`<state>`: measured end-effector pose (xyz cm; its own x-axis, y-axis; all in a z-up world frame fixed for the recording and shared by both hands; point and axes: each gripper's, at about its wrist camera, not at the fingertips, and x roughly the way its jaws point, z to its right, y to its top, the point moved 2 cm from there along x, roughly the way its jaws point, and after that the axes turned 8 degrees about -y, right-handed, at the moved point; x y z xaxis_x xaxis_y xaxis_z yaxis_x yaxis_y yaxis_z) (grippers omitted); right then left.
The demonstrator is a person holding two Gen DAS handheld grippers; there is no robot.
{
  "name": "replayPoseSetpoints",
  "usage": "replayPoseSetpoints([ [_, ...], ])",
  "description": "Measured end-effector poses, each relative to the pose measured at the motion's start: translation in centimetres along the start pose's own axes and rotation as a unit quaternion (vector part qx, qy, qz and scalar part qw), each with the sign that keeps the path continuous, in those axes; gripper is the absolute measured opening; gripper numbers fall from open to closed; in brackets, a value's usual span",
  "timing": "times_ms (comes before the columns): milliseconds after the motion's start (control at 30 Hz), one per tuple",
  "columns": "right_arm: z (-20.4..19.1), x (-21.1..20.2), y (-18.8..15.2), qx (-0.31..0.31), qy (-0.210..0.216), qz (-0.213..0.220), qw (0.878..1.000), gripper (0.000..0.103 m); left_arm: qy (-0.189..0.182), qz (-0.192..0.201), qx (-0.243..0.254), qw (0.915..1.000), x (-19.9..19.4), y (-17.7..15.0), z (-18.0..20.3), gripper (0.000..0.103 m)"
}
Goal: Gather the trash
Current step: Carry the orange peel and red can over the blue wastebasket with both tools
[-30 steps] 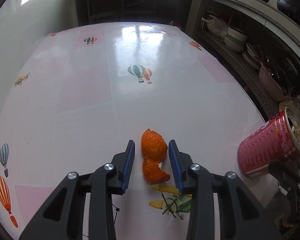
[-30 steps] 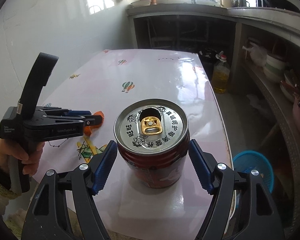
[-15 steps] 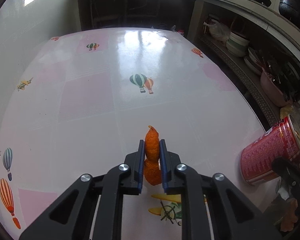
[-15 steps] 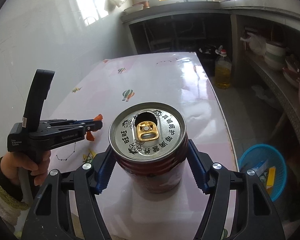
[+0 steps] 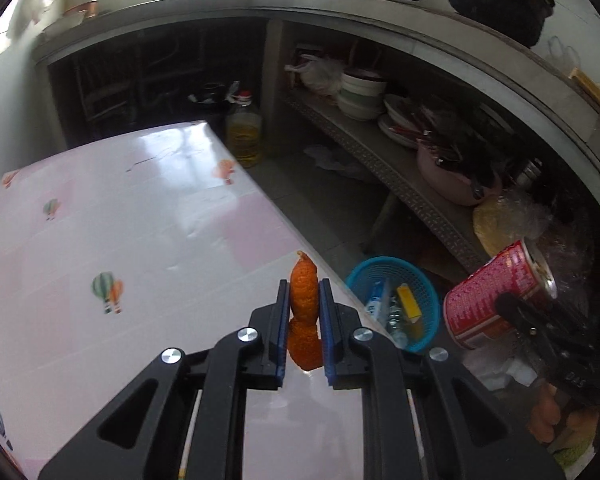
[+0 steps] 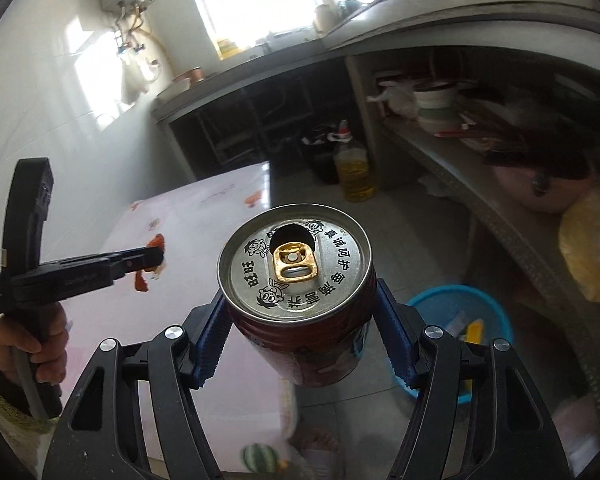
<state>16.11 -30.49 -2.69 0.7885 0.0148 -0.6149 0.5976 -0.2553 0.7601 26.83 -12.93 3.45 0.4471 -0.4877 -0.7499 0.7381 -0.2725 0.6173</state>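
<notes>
A glossy pink tablecloth (image 5: pixel 148 240) printed with hot-air balloons covered the kitchen table, which stood before a grey concrete counter (image 5: pixel 380 20) with open shelves of bowls and pans. Above the table's edge, the left gripper (image 5: pixel 304 312) held its fingers clamped on a strip of orange peel (image 5: pixel 305 300). Beyond that edge, over the tiled floor, the right gripper (image 6: pixel 302 332) was pressed on a red drink can (image 6: pixel 300 308). A blue basket (image 5: pixel 396 300) of trash sat on the floor beside the table, a bottle of oil (image 5: pixel 244 132) farther off.
</notes>
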Motion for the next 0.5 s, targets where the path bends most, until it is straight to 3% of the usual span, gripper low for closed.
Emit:
replayPoseSetpoints([
  [133,5.7,0.7,-1.3,0.034,-0.075,-0.014,0.996,0.064,-0.046,-0.048,0.028,0.9974,4.8,2.1,4.7,0.013],
  [233,9.5,1.5,-3.0,0.071,-0.105,-0.040,0.991,0.064,-0.081,-0.102,0.031,0.9910,9.5,2.8,7.4,0.014],
  [433,13.5,2.8,-5.6,0.116,-0.134,-0.077,0.981,0.064,-0.064,-0.193,0.056,0.9775,20.2,2.7,11.5,0.015],
  [500,14.3,3.0,-5.9,0.121,-0.139,-0.083,0.979,0.064,-0.056,-0.208,0.056,0.9750,23.3,2.7,12.1,0.022],
])
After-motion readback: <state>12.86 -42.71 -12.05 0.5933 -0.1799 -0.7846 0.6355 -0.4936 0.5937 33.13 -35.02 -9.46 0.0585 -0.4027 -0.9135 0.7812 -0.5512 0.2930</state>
